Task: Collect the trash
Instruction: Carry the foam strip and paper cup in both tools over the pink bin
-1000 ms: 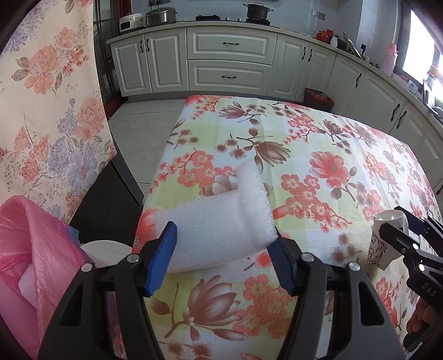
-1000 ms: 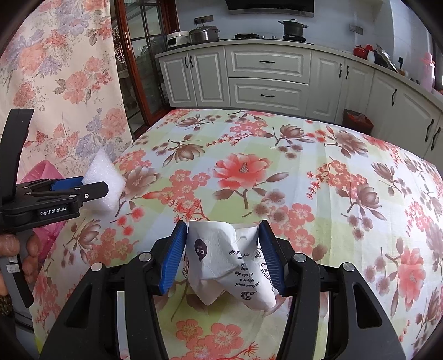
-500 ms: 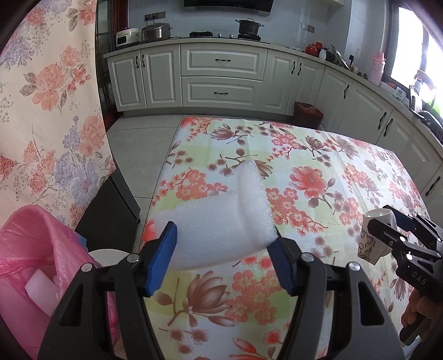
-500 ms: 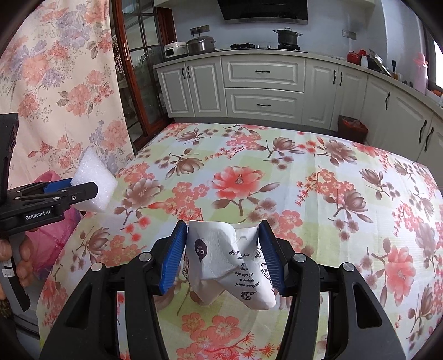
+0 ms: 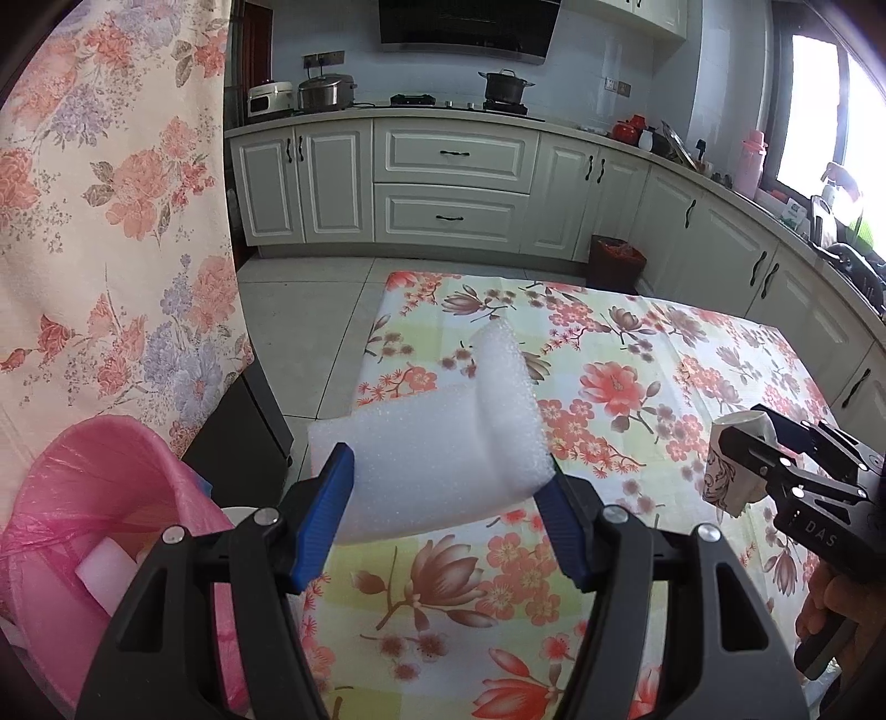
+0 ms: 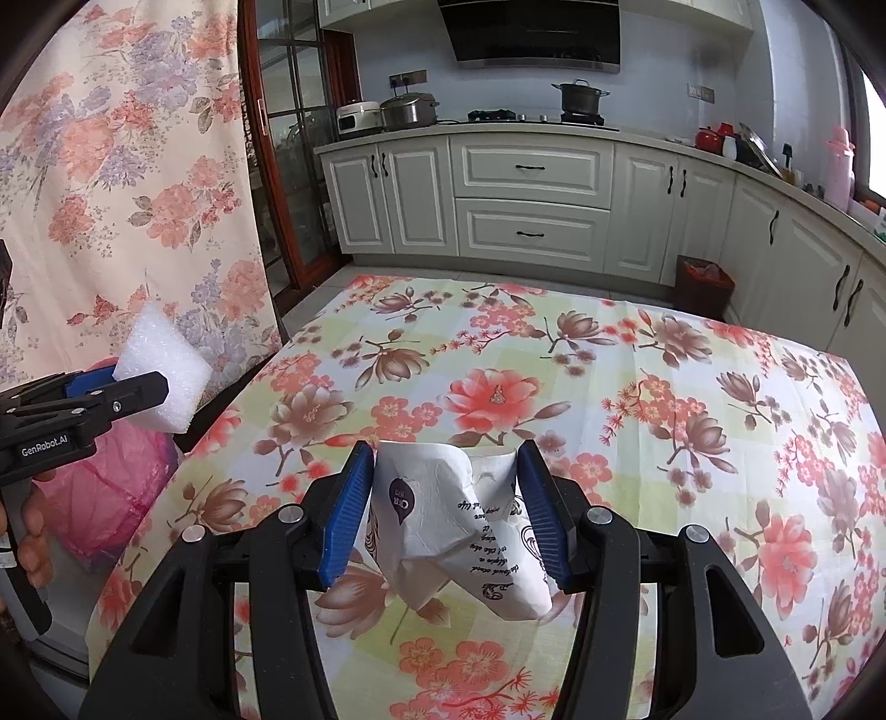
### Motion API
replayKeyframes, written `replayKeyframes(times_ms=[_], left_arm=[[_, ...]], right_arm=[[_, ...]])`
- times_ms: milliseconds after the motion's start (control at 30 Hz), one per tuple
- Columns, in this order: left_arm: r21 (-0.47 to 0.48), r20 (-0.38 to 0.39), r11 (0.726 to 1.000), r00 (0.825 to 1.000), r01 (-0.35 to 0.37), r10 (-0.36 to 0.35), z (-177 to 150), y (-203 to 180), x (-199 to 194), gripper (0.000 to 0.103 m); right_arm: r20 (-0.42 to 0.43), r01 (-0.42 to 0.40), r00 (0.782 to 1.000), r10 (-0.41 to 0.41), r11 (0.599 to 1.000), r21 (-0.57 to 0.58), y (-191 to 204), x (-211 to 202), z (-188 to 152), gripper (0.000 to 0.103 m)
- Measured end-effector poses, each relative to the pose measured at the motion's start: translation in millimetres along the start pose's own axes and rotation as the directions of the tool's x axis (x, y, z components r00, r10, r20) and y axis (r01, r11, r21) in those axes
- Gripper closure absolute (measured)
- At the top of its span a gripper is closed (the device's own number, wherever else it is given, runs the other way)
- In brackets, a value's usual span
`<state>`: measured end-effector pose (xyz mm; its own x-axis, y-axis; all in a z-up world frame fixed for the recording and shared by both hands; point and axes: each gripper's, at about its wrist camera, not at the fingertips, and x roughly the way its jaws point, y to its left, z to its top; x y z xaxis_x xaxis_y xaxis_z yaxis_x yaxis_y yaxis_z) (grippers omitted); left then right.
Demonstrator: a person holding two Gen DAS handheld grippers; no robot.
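Foam [image 5: 437, 437] pinched in left gripper [image 5: 451, 520], lifted above table [image 5: 637, 399] edge. Crumpled cup [image 6: 459, 526] clamped in right gripper [image 6: 443, 520]. Pink bag [image 5: 83, 509] at 8 o'clock. Step: carry to bag. Next: swing left, release over opening.

We see white kitchen cabinets [image 6: 531, 199] at twelve o'clock beneath a black range hood [image 6: 534, 30], a bright window [image 5: 830, 116] at two o'clock, a floral curtain [image 5: 105, 194] at ten o'clock, and pale floor tiles [image 5: 310, 315] beside the flowered tablecloth [image 6: 581, 376].
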<state>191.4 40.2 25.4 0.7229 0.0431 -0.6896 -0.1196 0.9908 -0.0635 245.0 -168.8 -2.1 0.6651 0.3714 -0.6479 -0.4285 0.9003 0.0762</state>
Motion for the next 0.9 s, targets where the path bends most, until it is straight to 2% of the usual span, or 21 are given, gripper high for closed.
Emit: replayKeyframes(times_ms=[667, 900], left_arm=[[-0.054, 0.058, 0.998, 0.998, -0.030, 0.033, -9.5, 46.5, -42.8, 0.041], [-0.085, 0.079, 0.994, 0.994, -0.072, 0.079, -15.2, 77.2, -63.8, 0.041]], right_arm=[[0.041, -0.039, 0.998, 0.041, 0.997, -0.061, 51.5, -13.7, 22.9, 0.052], [0.049, -0.065, 0.996, 0.070, 0.994, -0.090, 77.0, -15.1, 28.2, 0.052]])
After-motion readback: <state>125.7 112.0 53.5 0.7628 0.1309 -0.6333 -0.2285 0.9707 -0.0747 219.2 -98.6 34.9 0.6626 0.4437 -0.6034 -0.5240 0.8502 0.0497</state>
